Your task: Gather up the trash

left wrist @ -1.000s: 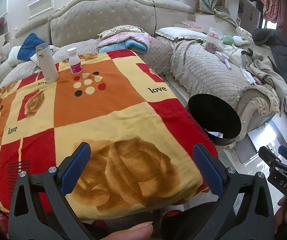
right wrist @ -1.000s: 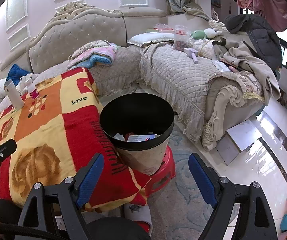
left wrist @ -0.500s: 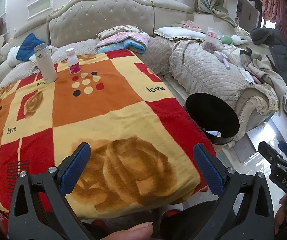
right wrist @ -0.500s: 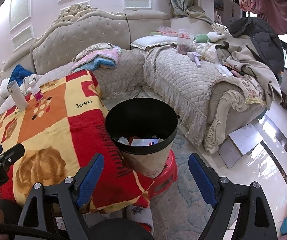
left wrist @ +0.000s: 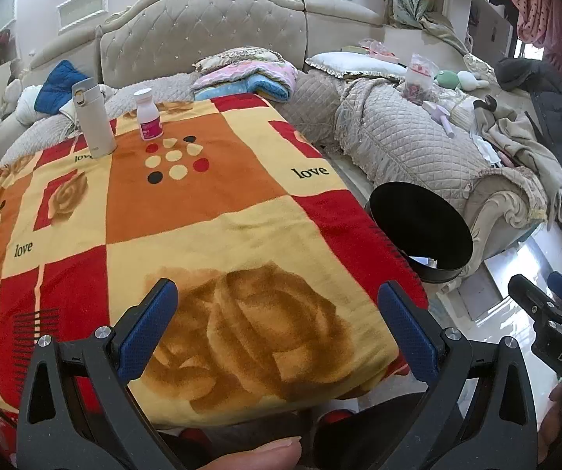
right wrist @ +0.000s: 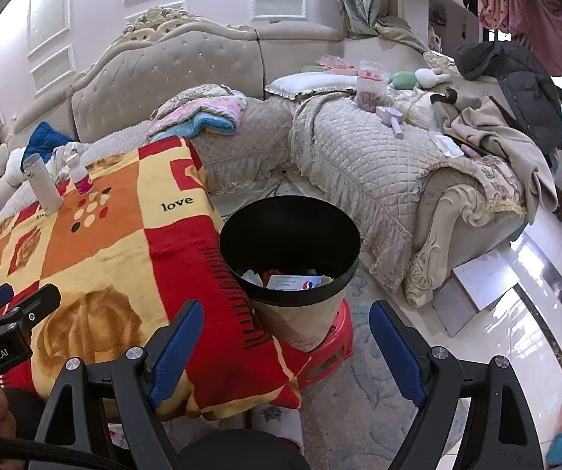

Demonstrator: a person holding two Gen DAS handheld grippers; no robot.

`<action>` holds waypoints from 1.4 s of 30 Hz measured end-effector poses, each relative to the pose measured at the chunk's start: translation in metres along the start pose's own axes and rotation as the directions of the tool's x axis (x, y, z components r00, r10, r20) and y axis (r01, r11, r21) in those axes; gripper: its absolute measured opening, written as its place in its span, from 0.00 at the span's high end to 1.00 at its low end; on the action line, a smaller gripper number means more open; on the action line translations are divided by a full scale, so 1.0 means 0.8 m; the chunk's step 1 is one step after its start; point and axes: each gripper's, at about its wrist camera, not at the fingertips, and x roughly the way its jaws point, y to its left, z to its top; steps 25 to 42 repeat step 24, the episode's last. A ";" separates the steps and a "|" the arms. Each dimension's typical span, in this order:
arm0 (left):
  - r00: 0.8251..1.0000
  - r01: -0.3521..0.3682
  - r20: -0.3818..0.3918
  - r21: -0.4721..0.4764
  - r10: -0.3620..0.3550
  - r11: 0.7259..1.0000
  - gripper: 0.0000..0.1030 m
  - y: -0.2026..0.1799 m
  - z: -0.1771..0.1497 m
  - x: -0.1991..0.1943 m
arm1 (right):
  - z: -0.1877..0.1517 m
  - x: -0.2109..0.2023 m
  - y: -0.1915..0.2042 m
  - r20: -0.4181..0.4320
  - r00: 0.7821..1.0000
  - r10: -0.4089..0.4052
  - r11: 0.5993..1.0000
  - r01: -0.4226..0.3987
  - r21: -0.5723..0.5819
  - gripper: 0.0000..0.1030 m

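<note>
Left gripper [left wrist: 279, 327] with blue pads, spread wide, nothing between the pads, low over the near edge of the soft blanket with red, orange and yellow squares and brown roses [left wrist: 187, 211]. Right gripper [right wrist: 287, 342] with the same blue pads, also spread wide and holding nothing, up above the floor just past the blanket's right side. Round black trash bin with a tan lower part [right wrist: 289, 243] right beside the blanket's right edge, standing on a low red plastic stool [right wrist: 334, 346]. Inside the bin, white paper scraps and a white card with a red and blue mark [right wrist: 294, 282]; other bits too dark to tell. Same bin [left wrist: 420, 231] to the right of the blanket in the left view, tipped-looking from the round lens. At the far end of the blanket, a tall white flask with a flip lid [left wrist: 92, 119] standing up, and just right of it a small white bottle with a pink label [left wrist: 148, 115], also standing up, near each other but not touching. Behind and to the right of the blanket, a big grey quilted sofa with a carved frame [right wrist: 363, 156], with folded pink and blue bedding [right wrist: 202, 117], a white pillow and a heap of clothes on it. Shiny pale floor to the right of the bin.
</note>
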 end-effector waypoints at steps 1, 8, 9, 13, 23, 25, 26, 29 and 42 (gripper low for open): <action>1.000 0.002 -0.001 -0.001 -0.002 1.000 0.01 0.000 -0.001 0.000 | 0.000 0.000 0.000 0.002 1.000 0.001 1.000 -0.001 0.001 0.18; 1.000 0.005 -0.003 -0.003 -0.005 1.000 0.01 0.000 -0.001 0.000 | 0.005 -0.002 0.004 0.005 1.000 0.006 1.000 -0.006 -0.008 0.18; 1.000 0.003 -0.004 -0.002 -0.003 1.000 0.01 0.000 -0.001 0.001 | 0.004 -0.002 0.004 0.006 1.000 0.007 1.000 -0.007 -0.008 0.18; 1.000 0.004 -0.002 -0.001 -0.004 1.000 0.01 -0.001 -0.001 0.001 | 0.004 -0.002 0.004 0.004 1.000 0.007 1.000 -0.007 -0.006 0.18; 1.000 0.007 0.011 0.007 -0.007 1.000 0.01 -0.003 -0.007 0.002 | 0.003 -0.001 0.003 0.004 1.000 0.011 1.000 -0.011 -0.006 0.18; 1.000 0.009 0.011 0.010 -0.009 1.000 0.01 -0.005 -0.008 0.002 | 0.003 -0.001 0.003 0.004 1.000 0.010 1.000 -0.010 -0.006 0.18; 1.000 0.009 0.011 0.010 -0.009 1.000 0.01 -0.005 -0.008 0.002 | 0.003 -0.001 0.003 0.004 1.000 0.010 1.000 -0.010 -0.006 0.18; 1.000 0.009 0.011 0.010 -0.009 1.000 0.01 -0.005 -0.008 0.002 | 0.003 -0.001 0.003 0.004 1.000 0.010 1.000 -0.010 -0.006 0.18; 1.000 0.009 0.011 0.010 -0.009 1.000 0.01 -0.005 -0.008 0.002 | 0.003 -0.001 0.003 0.004 1.000 0.010 1.000 -0.010 -0.006 0.18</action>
